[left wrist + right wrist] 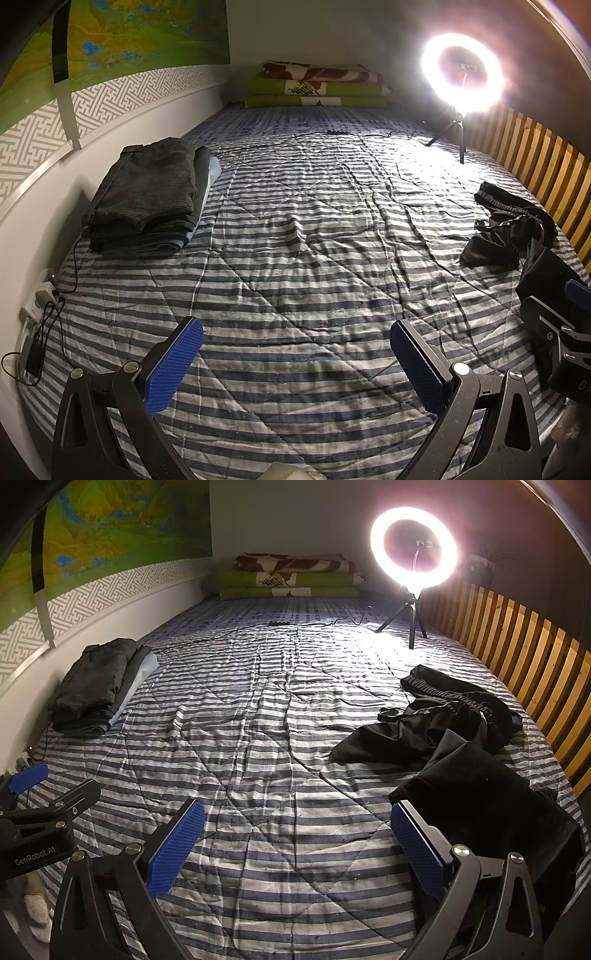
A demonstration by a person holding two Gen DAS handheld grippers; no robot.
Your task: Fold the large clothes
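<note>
Grabbing comes first, since nothing is being held right now. The left gripper (295,362) and right gripper (297,843) are both held above the striped quilt (295,229) with fingers spread wide and nothing between the blue pads (177,845).

The crumpled black garment (454,738) is heaped on the right side of the bed, near the wooden slatted rail (517,635), with one part of it lying just beside the right gripper. It looks like trousers judging by the gathered waistband (436,690), though that can't be confirmed.

The waistband should probably be found first and pinched at its two corners, one per gripper, so the fabric can be lifted, shaken flat and laid in the bare middle of the quilt. The thin black cable (354,701) running near the heap should be avoided. Finished pieces are stacked as a folded pile (147,195) by the left wall, so that's likely where it gets placed.
</note>
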